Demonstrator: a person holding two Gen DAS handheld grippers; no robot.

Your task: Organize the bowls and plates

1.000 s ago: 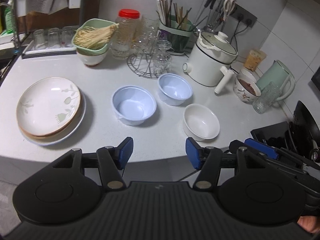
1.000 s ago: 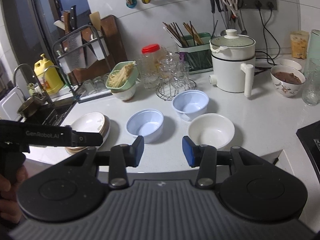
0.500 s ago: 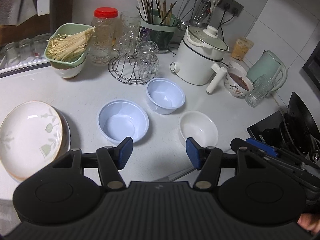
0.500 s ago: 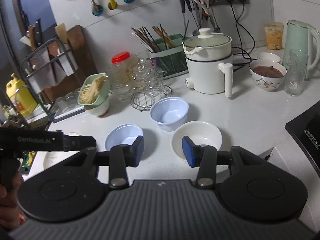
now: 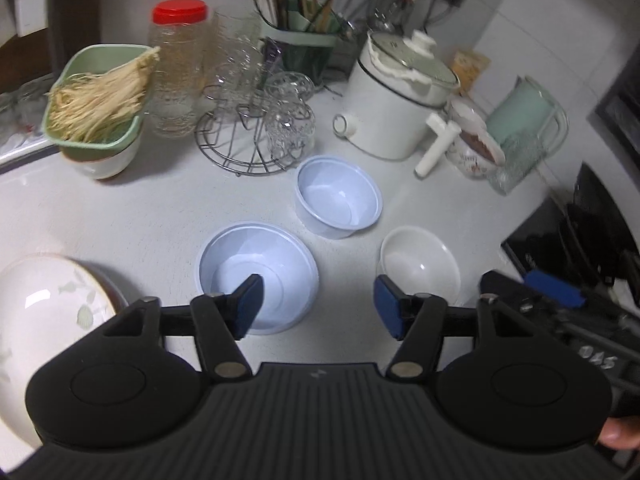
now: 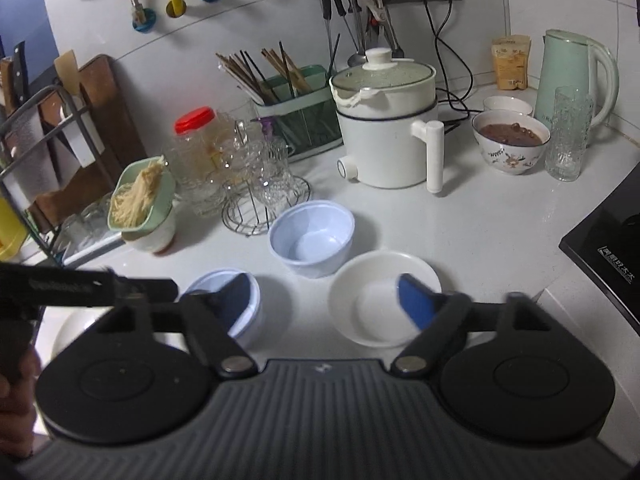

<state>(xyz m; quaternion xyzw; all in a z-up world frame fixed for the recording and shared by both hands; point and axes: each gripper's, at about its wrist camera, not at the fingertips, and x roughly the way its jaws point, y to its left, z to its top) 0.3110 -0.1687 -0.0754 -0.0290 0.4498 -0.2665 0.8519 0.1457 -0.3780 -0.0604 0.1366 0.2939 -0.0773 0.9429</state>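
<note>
Left gripper fingers opening above wide blue bowl, right gripper fingers opening over white bowl, both empty

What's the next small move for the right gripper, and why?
Probably ease the right gripper forward and down over the near rim of the white bowl: its jaws are opening with nothing between them, and that empty bowl sits directly ahead.

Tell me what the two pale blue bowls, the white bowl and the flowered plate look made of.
Pale blue bowls: likely thin plastic, matte and slightly translucent, with rolled rims. White bowl: ceramic or melamine, smooth with soft glare; unclear which. Flowered plate: probably glazed ceramic, glossy, with a bright highlight and printed leaf pattern.
</note>
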